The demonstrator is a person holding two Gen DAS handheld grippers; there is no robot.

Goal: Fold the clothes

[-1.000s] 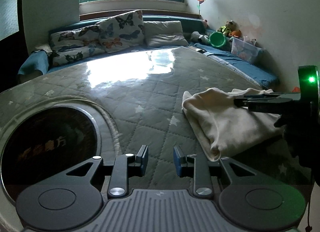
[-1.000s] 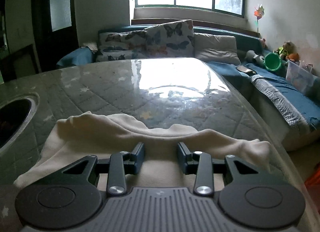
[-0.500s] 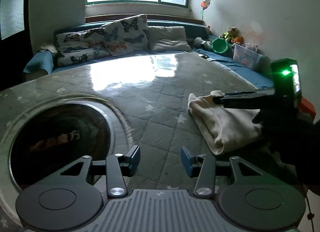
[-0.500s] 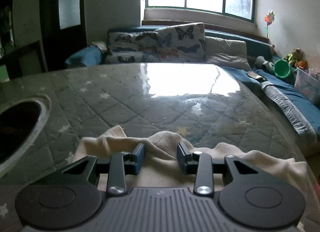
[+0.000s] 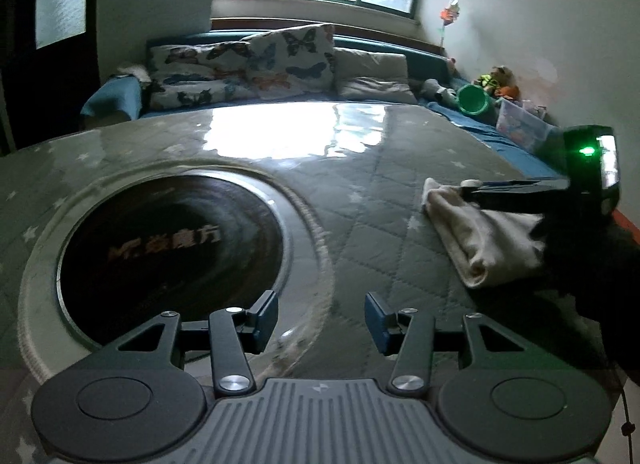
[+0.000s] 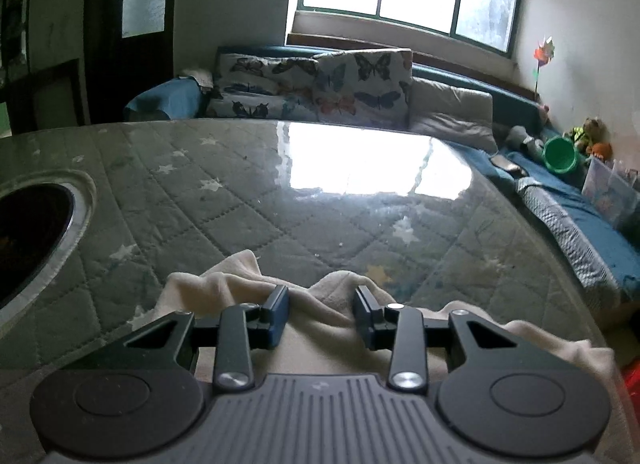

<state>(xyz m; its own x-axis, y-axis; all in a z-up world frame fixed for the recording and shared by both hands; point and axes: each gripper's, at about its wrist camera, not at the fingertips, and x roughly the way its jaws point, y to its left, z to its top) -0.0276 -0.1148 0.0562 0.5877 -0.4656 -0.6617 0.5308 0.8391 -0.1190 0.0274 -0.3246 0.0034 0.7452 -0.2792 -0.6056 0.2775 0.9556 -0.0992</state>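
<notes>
A cream folded garment (image 5: pixel 476 240) lies on the quilted grey table at the right in the left wrist view. In the right wrist view the same garment (image 6: pixel 320 328) lies rumpled under and between my right gripper's fingers. My right gripper (image 6: pixel 321 314) is open, low over the cloth, gripping nothing. From the left wrist view it (image 5: pixel 472 185) shows side-on above the garment's far edge. My left gripper (image 5: pixel 321 318) is open and empty, hovering over the table by the round hob's rim, well left of the garment.
A round black hob (image 5: pixel 168 248) with a metal rim is sunk into the table at the left. The glossy quilted table cover (image 6: pixel 320 200) stretches ahead. Behind it stands a blue sofa with butterfly cushions (image 6: pixel 320 84), a green bucket (image 6: pixel 560 154) and toys.
My left gripper has moved left and back, away from the garment towards the hob, and its jaws have opened wider. My right gripper has drawn back, and the garment has bunched up smaller.
</notes>
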